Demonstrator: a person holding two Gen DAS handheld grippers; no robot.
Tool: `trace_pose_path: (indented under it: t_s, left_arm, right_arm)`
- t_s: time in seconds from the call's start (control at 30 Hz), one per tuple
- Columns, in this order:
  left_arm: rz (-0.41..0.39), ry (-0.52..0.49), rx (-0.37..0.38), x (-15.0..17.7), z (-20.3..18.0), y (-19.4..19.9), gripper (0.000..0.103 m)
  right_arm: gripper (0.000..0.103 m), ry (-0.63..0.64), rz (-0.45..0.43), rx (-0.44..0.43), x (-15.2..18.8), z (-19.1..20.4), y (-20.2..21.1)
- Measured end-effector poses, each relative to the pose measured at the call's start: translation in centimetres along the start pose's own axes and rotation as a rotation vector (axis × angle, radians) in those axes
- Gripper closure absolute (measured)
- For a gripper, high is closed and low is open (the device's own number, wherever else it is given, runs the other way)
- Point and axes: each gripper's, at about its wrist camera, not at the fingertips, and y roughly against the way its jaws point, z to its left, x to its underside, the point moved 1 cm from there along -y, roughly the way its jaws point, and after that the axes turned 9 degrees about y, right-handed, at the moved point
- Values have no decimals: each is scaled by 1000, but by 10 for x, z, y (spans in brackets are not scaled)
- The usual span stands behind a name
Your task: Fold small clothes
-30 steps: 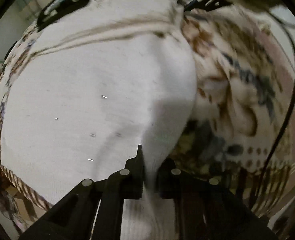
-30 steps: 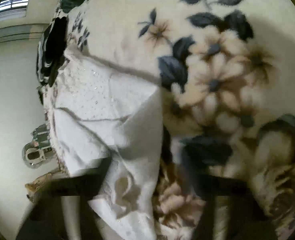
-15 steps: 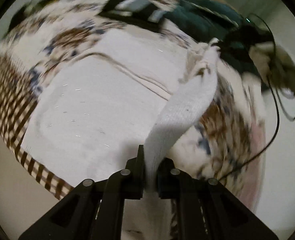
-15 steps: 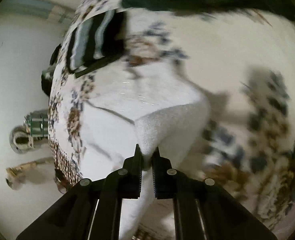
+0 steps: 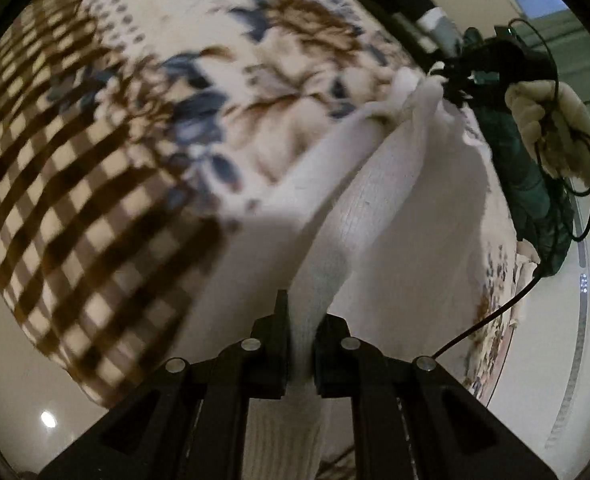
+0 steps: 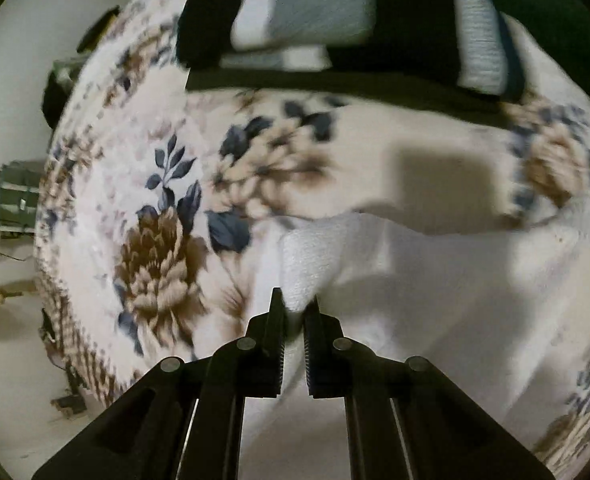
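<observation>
Left tool [image 5: 299, 322]: jaws together, clamped on a fold of the white garment [image 5: 395, 200]. Right tool [image 6: 293, 312]: jaws together on another edge of the same cloth [image 6: 435, 280].

In the left wrist view, the garment stretches from the jaws toward 1 o'clock, where the right tool [image 5: 451, 80] and a gloved hand [image 5: 551, 120] hold its far end. Cloth hangs taut, lifted over the floral blanket [image 5: 287, 52]; it may touch the blanket lower down, blur hides this.

Striped folded clothes [image 6: 335, 20] lie at 12 o'clock in the right wrist view. A dark green cloth [image 5: 535, 192] sits at 3 o'clock in the left wrist view.
</observation>
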Motion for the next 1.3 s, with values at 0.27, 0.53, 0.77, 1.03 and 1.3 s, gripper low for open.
trace_pose_path:
  t_s: [0.27,0.53,0.77,1.03,1.3]
  left_arm:
    - [63,24,-126,-21,66,21,68]
    - [83,-31,-95,-39,59,34,68]
    - [111,-305,-232,-11,22,-23,84]
    - [119,-371,-198,-53,-21,36,80]
    - [21,-389,7,-192,-151,-36,61]
  right_arm:
    - [50,-96,44,-73,15,23,-24]
    - [49,-152,13,-83,168,-1,31]
    - [49,-401,171,-153,360,-30,-27]
    - [87,-437,171,-199,430,-25,-45]
    - [46,-544,-90,-203,351,-100,38]
